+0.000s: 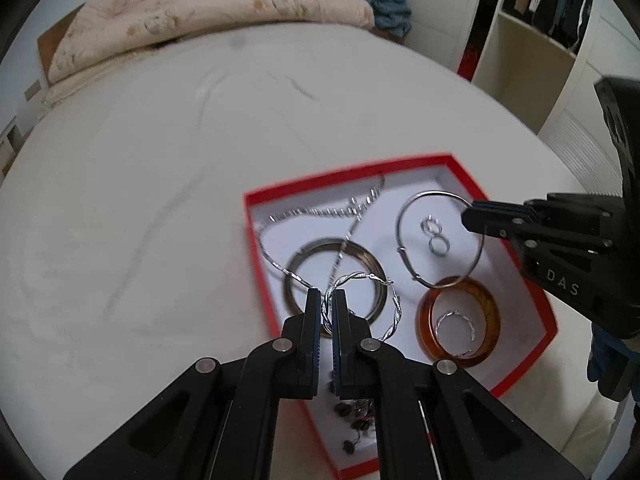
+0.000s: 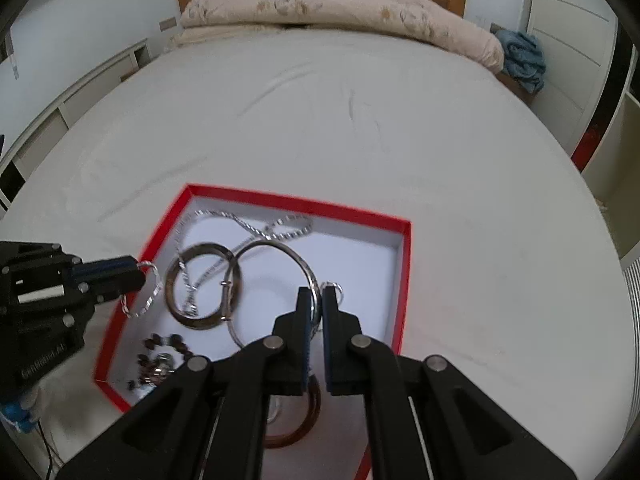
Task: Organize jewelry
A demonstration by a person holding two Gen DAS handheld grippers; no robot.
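Left wrist view: the left gripper [image 1: 327, 300] fingers pinch a twisted silver hoop [image 1: 362, 300] above the red box [image 1: 540, 308] on the bed [image 1: 160, 180]; right wrist view: the right gripper [image 2: 316, 300] fingers clamp a plain silver hoop [image 2: 280, 249] over the box's middle.

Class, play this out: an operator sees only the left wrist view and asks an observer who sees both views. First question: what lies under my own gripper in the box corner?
Observer: Dark beads lie loose near that corner of the red-rimmed box.
Operator: How is the right gripper holding its plain silver hoop?
Observer: The right gripper is shut on the plain silver hoop at the rim.
Operator: Anything right of the box?
Observer: Only white bedsheet.
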